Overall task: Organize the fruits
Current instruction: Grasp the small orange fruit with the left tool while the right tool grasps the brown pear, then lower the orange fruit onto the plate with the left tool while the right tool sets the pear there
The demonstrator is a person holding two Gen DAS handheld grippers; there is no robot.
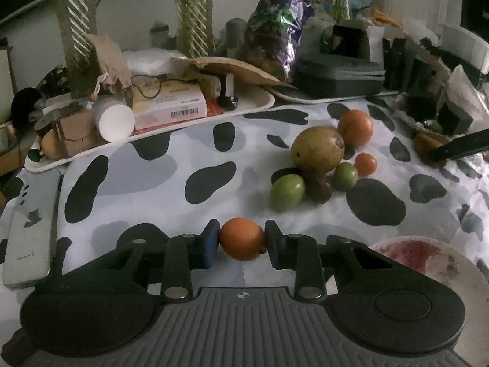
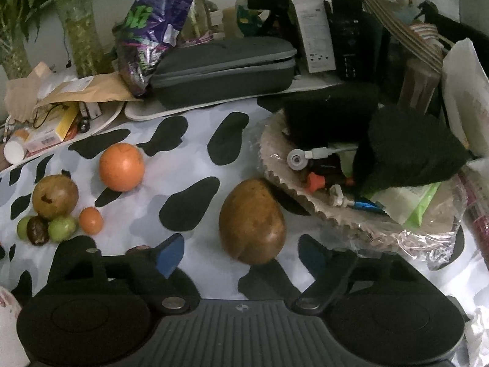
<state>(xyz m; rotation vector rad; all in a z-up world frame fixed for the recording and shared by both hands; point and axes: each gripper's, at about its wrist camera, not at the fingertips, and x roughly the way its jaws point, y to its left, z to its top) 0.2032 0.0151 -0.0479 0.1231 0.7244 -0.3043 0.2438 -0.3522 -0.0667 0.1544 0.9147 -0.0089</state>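
My left gripper (image 1: 242, 243) is shut on a small orange fruit (image 1: 241, 238), held just above the cow-print cloth (image 1: 146, 189). Ahead and to the right lies a cluster: a brownish-green mango (image 1: 317, 148), a big orange (image 1: 355, 127), a small orange fruit (image 1: 365, 164), two green fruits (image 1: 286, 192) (image 1: 344, 175) and a dark brown fruit (image 1: 318, 187). My right gripper (image 2: 241, 255) is open, its jaws on either side of a large brown mango (image 2: 252, 221) lying on the cloth. The same cluster shows at the left of the right wrist view, with the big orange (image 2: 121, 166).
A white plate with red stains (image 1: 452, 272) sits at the lower right of the left wrist view. A phone (image 1: 29, 232) lies at the left. Cluttered trays (image 1: 253, 104), a grey case (image 2: 223, 67) and a foil-lined basket of odds and ends (image 2: 366, 214) crowd the back and right.
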